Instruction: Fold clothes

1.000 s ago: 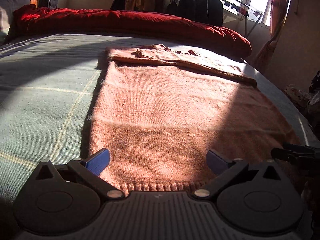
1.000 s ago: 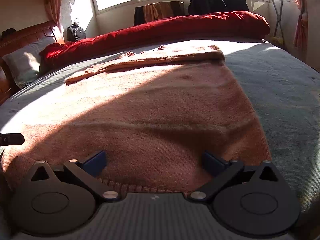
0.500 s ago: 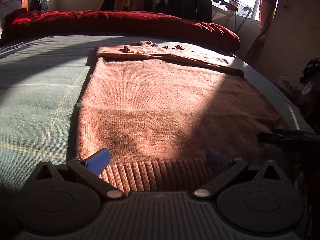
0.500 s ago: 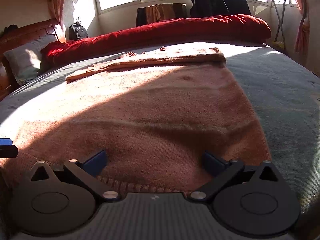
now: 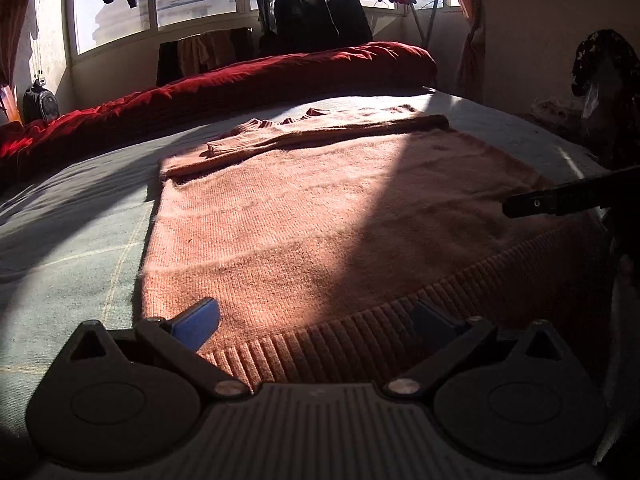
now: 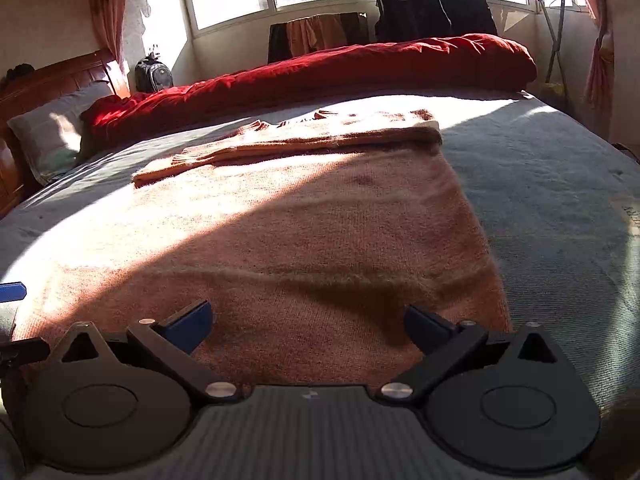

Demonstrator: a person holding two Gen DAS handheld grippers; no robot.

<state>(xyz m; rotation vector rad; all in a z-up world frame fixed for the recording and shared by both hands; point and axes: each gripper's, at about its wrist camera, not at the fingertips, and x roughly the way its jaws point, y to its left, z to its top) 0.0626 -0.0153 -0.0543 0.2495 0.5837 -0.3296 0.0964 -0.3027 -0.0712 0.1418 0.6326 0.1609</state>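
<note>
2 tools, left tool (image 5: 314, 322) and right tool (image 6: 306, 320), are hovering wide open over the ribbed hem of a pink sweater (image 5: 320, 216) lying flat on the bed (image 6: 540, 184).

Support surface: wide bed with grey-green checked woven cover (image 5: 72, 240), filling the lower and middle frame in both views.
Centre of frame: flat pink knitted sweater (image 5: 320, 216) (image 6: 304, 232), sleeves folded across its far end, ribbed hem at lower frame.
Far edge: long rolled red quilt (image 6: 360, 68) (image 5: 240, 88).
Left edge, right wrist view: grey pillow (image 6: 52, 136).
</note>
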